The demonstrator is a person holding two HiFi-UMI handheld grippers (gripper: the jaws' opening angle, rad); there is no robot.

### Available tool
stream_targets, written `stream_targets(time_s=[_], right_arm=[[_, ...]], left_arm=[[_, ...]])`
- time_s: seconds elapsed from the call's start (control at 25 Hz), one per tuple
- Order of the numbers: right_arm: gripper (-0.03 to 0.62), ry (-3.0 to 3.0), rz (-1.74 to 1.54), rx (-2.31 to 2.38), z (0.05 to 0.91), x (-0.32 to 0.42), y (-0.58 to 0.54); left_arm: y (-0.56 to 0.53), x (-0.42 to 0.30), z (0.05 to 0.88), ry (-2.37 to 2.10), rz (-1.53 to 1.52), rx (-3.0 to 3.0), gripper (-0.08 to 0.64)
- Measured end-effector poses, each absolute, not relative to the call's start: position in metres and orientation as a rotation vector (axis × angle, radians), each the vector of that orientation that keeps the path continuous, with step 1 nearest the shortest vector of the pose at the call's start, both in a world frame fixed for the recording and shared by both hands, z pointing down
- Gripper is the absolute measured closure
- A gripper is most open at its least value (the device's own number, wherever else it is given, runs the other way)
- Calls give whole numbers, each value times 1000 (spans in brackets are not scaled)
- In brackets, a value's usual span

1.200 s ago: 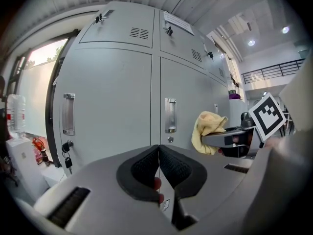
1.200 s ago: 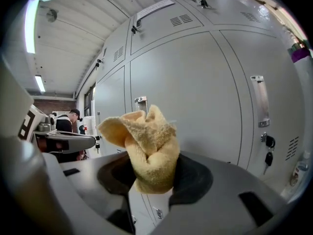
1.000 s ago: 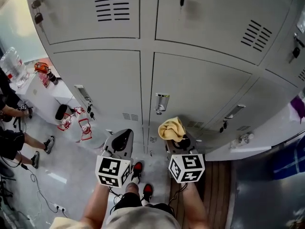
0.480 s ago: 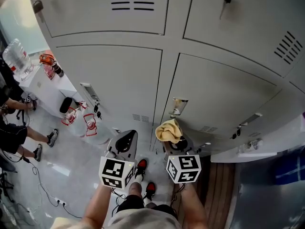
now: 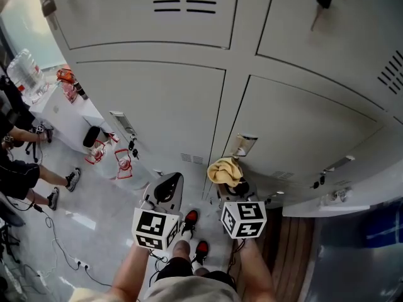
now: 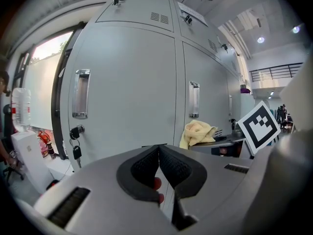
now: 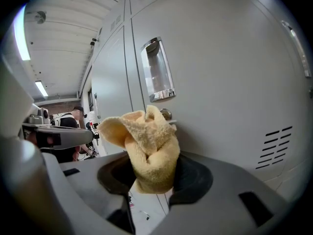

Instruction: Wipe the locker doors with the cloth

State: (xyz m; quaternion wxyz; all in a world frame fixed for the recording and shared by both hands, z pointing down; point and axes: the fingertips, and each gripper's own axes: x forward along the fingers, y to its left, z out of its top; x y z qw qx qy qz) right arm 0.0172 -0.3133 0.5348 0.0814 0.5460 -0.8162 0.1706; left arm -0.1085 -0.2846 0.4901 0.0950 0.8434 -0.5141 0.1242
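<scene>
Grey metal locker doors [image 5: 157, 106] fill the head view, each with a recessed chrome handle [image 5: 244, 145]. My right gripper [image 5: 228, 180] is shut on a bunched yellow cloth [image 5: 224, 170], held a short way below that handle and apart from the door. In the right gripper view the cloth [image 7: 146, 146] stands up between the jaws with the handle [image 7: 159, 70] just beyond it. My left gripper [image 5: 165, 187] hangs beside it, shut and empty; its pads [image 6: 146, 165] meet in the left gripper view, facing a door [image 6: 127, 87].
Keys [image 5: 133, 148] dangle from the lower left door's lock. At the left stand a white cabinet [image 5: 60, 109] with a water bottle [image 5: 24, 74] and a seated person [image 5: 19, 162]. Cables [image 5: 56, 244] lie on the floor. A wooden strip [image 5: 289, 250] runs at right.
The view has shifted so the lockers sit further right and lower. Both grippers keep about the same place before me, with the cloth still gripped below the handle.
</scene>
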Motion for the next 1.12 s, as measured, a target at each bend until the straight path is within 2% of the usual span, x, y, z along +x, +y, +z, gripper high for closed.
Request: stream_targets(time_s=[0.4,1.12], right_arm=[[407,-2404,508,1669,536,37,-317],[407,-2263,547,1859,542,121,-305]], left_arm=[[-286,-98,488,-1506,368,2514,537],[-286,-34,481,-1352,377,2628,537]])
